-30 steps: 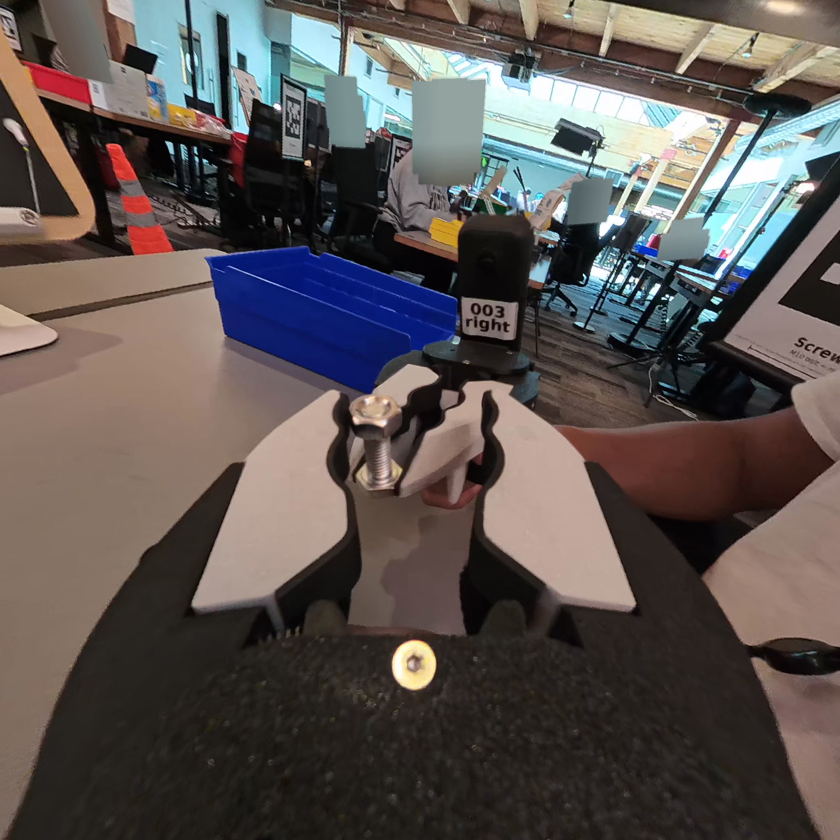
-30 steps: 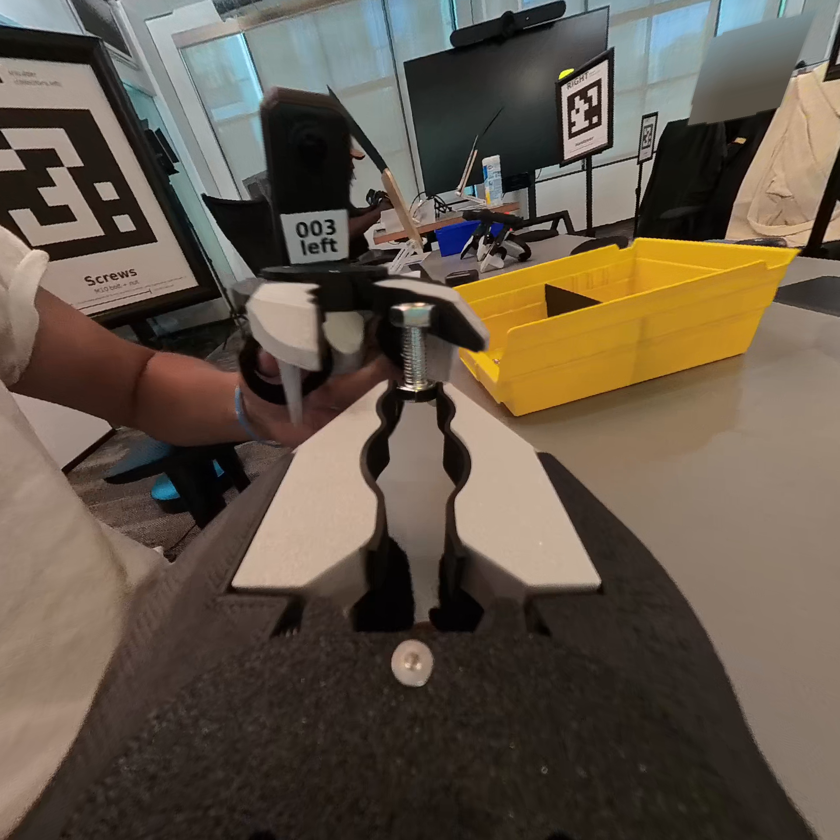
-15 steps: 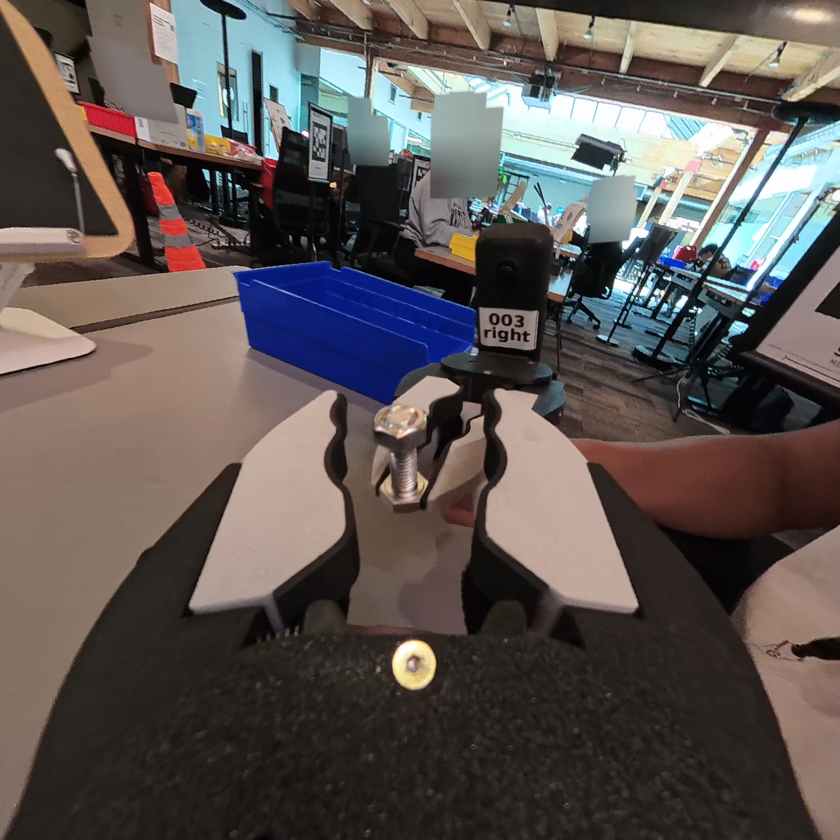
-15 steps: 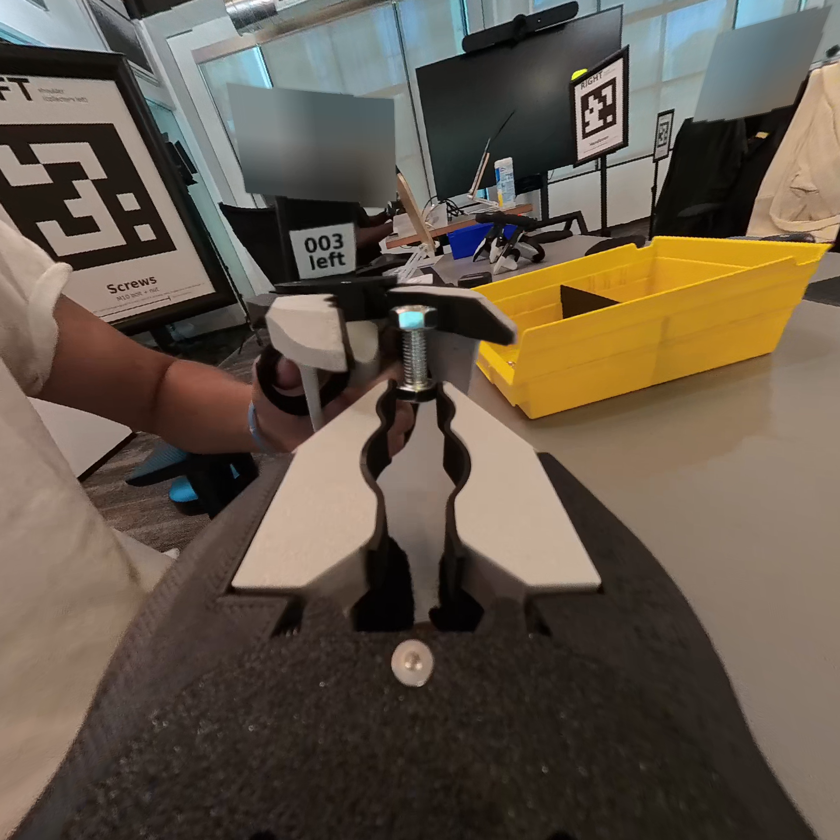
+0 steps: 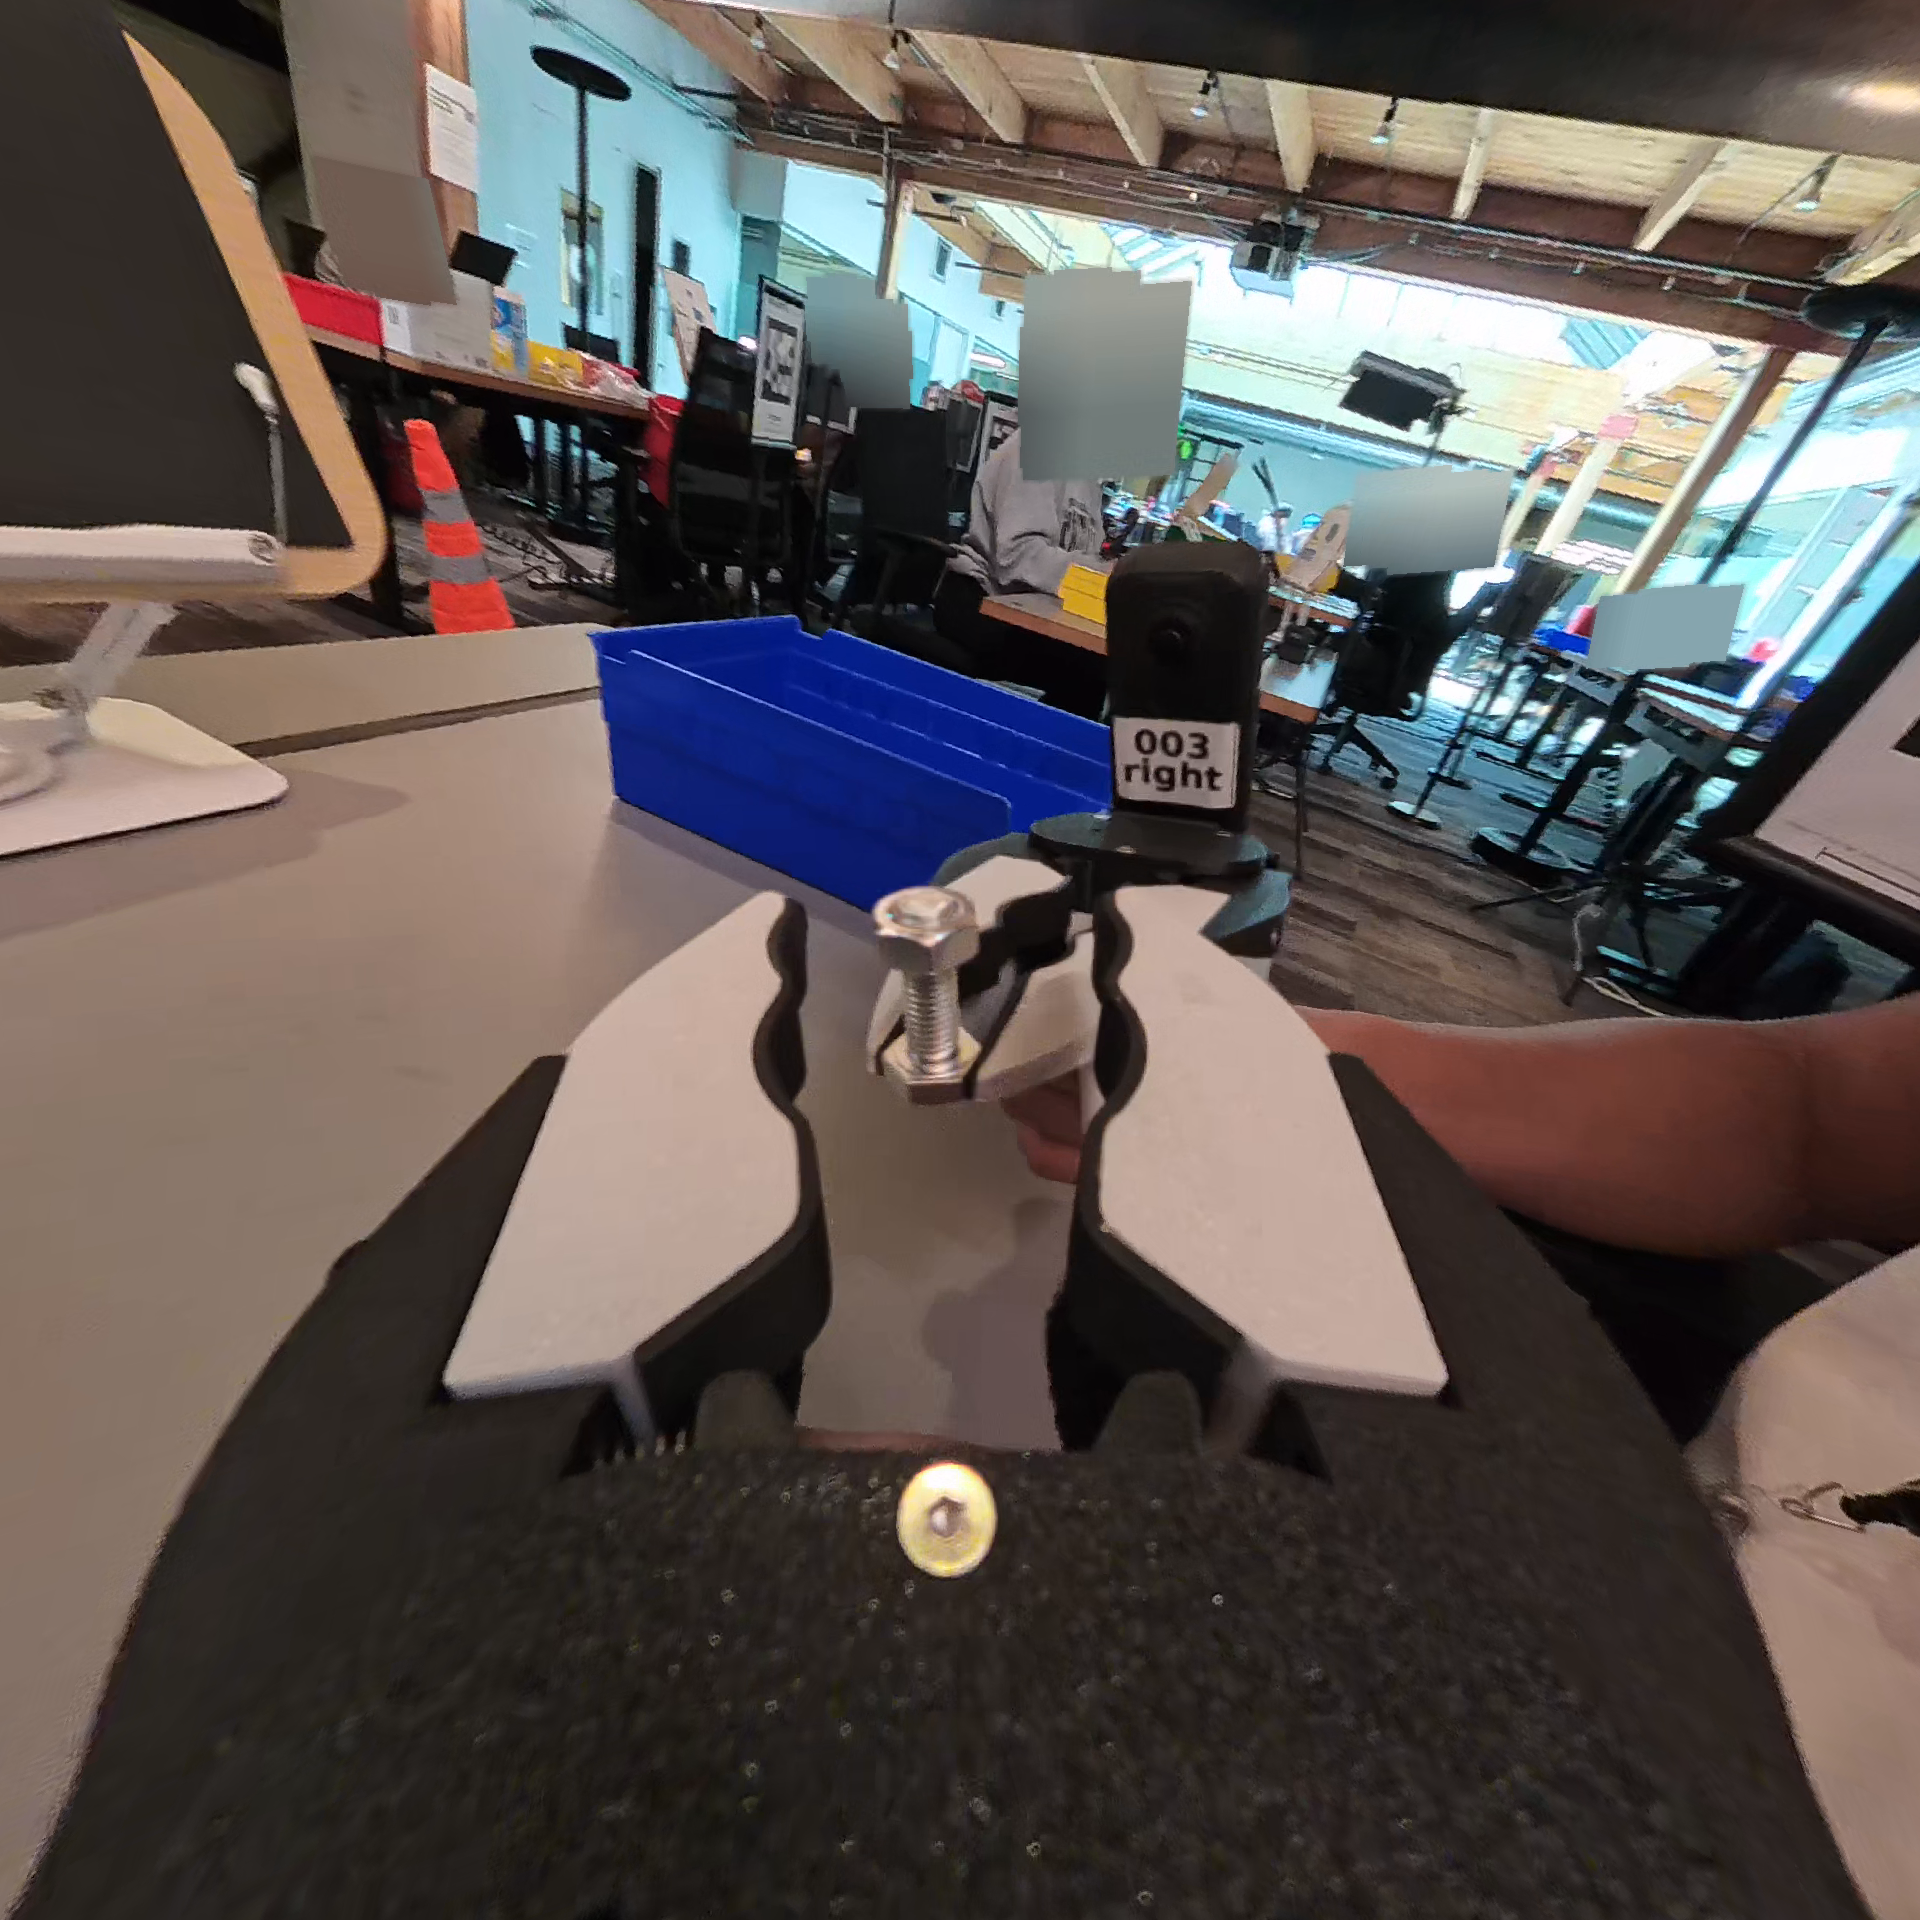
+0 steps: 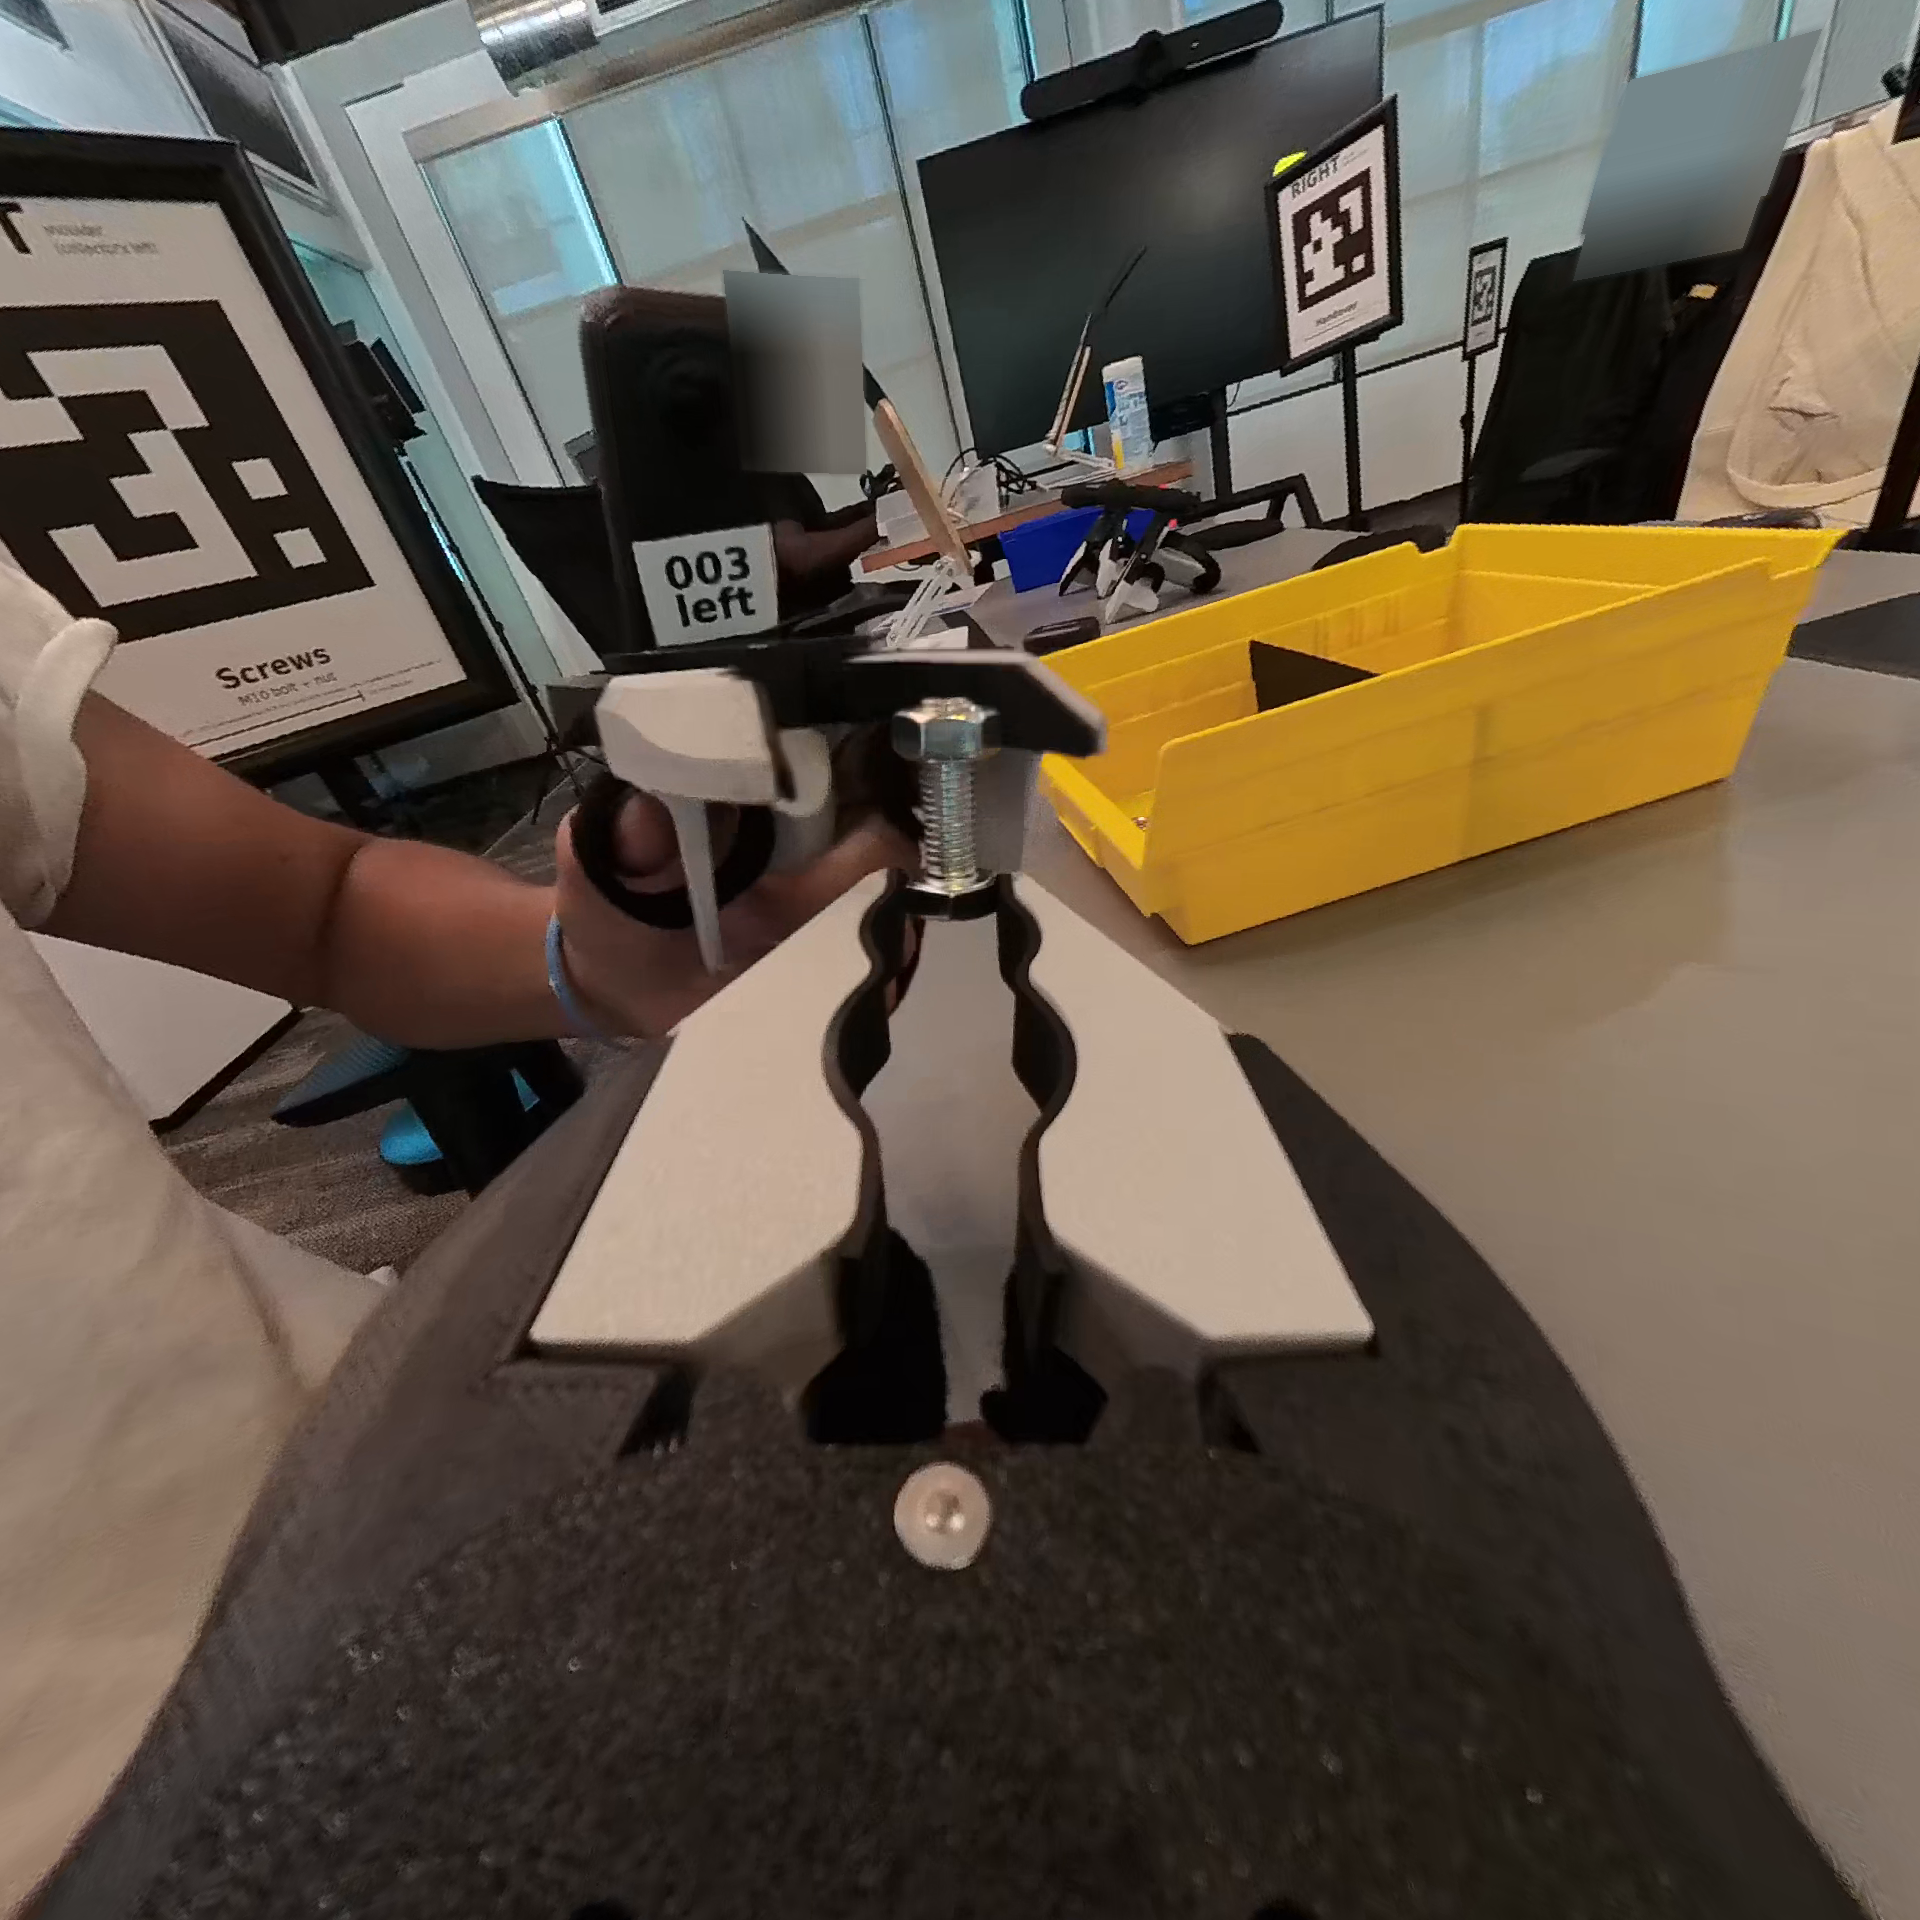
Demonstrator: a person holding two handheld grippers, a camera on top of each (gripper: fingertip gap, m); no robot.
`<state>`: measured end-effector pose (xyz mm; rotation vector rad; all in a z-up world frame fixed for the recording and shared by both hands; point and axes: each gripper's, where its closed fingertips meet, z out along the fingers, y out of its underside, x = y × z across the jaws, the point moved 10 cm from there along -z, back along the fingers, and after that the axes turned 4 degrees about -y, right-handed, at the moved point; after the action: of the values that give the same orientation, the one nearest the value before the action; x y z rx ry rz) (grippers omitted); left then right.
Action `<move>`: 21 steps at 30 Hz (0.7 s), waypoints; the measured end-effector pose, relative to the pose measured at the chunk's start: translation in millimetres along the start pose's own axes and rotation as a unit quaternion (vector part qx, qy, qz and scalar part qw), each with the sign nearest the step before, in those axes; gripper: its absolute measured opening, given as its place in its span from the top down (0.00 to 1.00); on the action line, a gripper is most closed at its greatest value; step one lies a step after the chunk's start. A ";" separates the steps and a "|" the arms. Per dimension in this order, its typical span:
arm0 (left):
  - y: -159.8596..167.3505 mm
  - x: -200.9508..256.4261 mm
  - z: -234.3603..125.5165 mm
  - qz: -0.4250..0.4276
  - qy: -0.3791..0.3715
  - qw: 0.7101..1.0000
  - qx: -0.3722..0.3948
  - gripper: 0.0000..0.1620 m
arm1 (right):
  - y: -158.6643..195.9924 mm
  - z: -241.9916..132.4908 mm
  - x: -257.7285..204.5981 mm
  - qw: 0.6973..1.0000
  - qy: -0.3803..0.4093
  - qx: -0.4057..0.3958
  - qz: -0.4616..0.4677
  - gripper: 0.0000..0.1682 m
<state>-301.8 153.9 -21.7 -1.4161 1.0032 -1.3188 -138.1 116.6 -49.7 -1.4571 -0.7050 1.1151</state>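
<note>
Right gripper (image 6: 948,904) nipped shut on the nut (image 6: 948,902) of an upright bolt (image 6: 948,790), nut half hidden between tips. Left gripper (image 5: 940,997) spread wide around bolt, not touching. Bare grey table (image 6: 1558,1091) below; yellow bin (image 6: 1455,748) far right, blue bin (image 5: 831,769) far left.

Bright daylight from windows, soft shadows, wide-angle bending at edges.
</note>
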 end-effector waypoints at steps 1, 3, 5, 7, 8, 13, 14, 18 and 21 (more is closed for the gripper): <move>1.6 2.5 4.4 -0.006 0.019 1.000 -0.008 0.68 | -0.2 0.9 -0.6 1.000 -0.001 -0.001 -0.001 0.90; 5.3 7.7 15.7 -0.006 0.042 0.999 -0.029 0.67 | -0.4 4.7 -4.4 1.000 -0.010 -0.004 -0.006 0.90; 6.5 7.1 20.3 0.002 0.041 0.998 -0.044 0.65 | -1.1 6.9 -7.5 1.000 -0.016 -0.005 -0.008 0.90; 2.9 2.1 13.0 0.007 0.021 0.999 -0.031 0.65 | -1.1 5.7 -6.7 1.000 -0.013 -0.006 -0.008 0.90; 0.7 -0.4 6.7 0.011 0.010 1.000 -0.021 0.65 | -0.5 4.4 -4.9 1.000 -0.008 -0.007 -0.007 0.90; 5.6 0.1 1.6 0.009 0.029 0.999 -0.027 0.71 | 2.1 5.0 0.0 1.000 -0.002 -0.018 -0.003 0.90; 7.9 1.4 6.6 0.009 0.038 0.999 -0.037 0.69 | 2.5 7.1 -1.0 1.000 -0.006 -0.020 -0.005 0.90; 5.2 -4.6 6.7 0.007 0.020 0.999 -0.033 0.66 | 2.7 7.4 -2.9 1.000 -0.006 -0.021 -0.007 0.90; 0.6 -12.1 -10.0 0.007 -0.011 1.000 -0.004 0.67 | 3.1 -0.2 3.3 1.000 0.010 -0.021 -0.003 0.90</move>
<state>-312.9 164.5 -25.2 -1.4244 1.0045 -1.2877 -137.2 118.8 -53.5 -1.4995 -0.7223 1.0864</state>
